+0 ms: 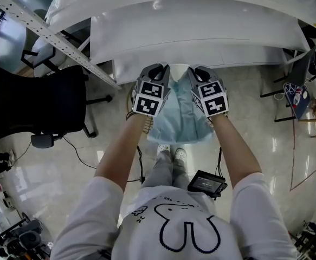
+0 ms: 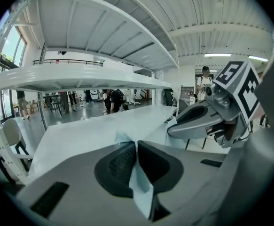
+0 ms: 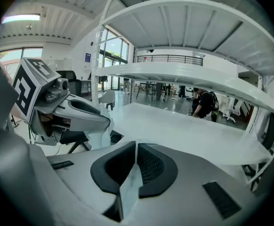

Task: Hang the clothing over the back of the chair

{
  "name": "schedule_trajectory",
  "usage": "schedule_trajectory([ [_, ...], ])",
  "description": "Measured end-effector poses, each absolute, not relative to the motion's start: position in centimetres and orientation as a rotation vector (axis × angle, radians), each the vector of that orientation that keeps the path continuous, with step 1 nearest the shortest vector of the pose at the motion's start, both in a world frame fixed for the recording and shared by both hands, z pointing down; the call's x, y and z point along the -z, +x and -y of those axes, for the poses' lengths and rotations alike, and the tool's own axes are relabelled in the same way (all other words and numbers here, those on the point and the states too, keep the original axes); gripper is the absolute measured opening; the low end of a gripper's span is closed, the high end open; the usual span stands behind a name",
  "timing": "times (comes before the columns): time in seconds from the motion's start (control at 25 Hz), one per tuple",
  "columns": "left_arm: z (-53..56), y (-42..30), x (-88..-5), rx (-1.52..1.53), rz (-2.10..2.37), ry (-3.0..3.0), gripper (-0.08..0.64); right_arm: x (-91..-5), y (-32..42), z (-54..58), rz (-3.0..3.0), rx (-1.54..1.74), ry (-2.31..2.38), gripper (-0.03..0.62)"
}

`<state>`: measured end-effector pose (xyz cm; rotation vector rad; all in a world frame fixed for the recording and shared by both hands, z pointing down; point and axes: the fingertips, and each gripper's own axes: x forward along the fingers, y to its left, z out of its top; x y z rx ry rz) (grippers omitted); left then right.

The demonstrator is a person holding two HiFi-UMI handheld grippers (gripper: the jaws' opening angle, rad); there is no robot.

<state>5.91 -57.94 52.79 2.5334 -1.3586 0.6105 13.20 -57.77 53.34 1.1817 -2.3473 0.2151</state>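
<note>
**Holding the pale blue clothing up by two pinched edges before the white table**

Hanging between the two grippers, the clothing is a pale blue piece spread in the air just in front of the table's near edge. Its lower part drops toward the person's white shoes on the glossy floor.

The left gripper has its jaws clenched on a fold of the blue cloth, which stands up between the dark pads and trails out below them. The right gripper grips another fold in the same way, with a thin strip of cloth pinched between its pads.

Both grippers sit side by side at the table's front edge, pointing toward it and tilted downward, with the cloth stretched between them. A white shelf arches over the table.

Left of the table, well apart from the clothing, stands a black office chair.
</note>
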Motion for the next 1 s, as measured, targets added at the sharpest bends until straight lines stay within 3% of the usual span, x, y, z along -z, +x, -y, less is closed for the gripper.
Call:
schedule_trajectory([
  [0.44, 50.0, 6.5, -61.6, -0.848, 1.049, 2.327, 0.034, -61.9, 13.3, 49.9, 2.172, -0.551, 0.926, 0.028],
  [0.76, 45.8, 6.9, -63.9, -0.911, 0.968, 2.247, 0.037, -64.2, 13.2, 44.0, 2.110, -0.617, 0.770, 0.052],
  [0.84, 45.1, 6.9, -64.2, -0.911, 0.970, 2.234, 0.048, -64.5, 13.5, 43.0, 2.095, -0.614, 0.745, 0.069],
  [1.0, 44.0, 7.0, -64.1, -0.894, 0.954, 2.210, 0.140, -64.3, 13.9, 41.9, 2.097, -0.611, 0.734, 0.081],
])
